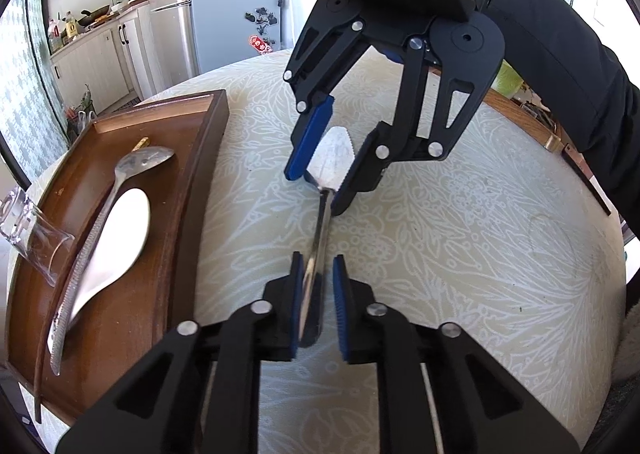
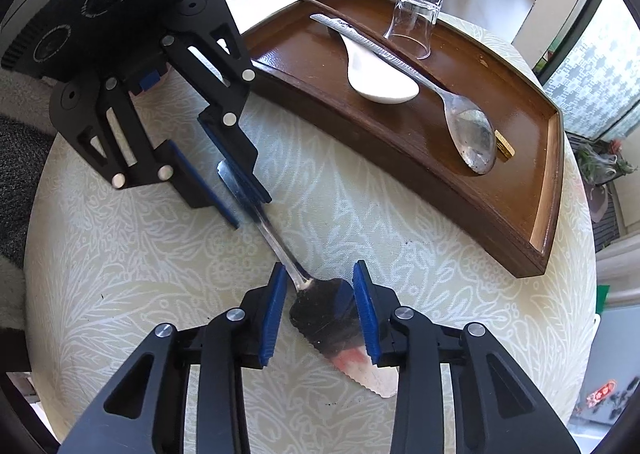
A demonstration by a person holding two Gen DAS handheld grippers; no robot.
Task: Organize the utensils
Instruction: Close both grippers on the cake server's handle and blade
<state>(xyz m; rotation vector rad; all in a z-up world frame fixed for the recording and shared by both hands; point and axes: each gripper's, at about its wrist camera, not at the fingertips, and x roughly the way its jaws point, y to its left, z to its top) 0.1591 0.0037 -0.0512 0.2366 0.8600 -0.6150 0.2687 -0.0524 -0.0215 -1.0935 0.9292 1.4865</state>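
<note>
A metal cake server (image 1: 334, 164) lies on the round patterned table (image 1: 440, 254), between both grippers. My left gripper (image 1: 318, 308) straddles its handle (image 1: 312, 290), jaws slightly apart, a gap showing on the right side. My right gripper (image 2: 320, 316) is open around its serrated blade (image 2: 332, 318); it shows in the left wrist view (image 1: 316, 184). The left gripper shows in the right wrist view (image 2: 240, 194) over the handle end. A wooden tray (image 1: 188, 214) holds a metal spoon (image 1: 132, 170) and a white ceramic spoon (image 1: 120, 242).
An upturned glass (image 2: 416, 18) stands in the tray (image 2: 500, 190), and a thin dark stick (image 2: 320, 6) rests along its rim. A small gold item (image 2: 505, 146) lies by the spoon bowl. Kitchen cabinets (image 1: 100, 54) and a fridge (image 1: 176, 6) stand beyond the table.
</note>
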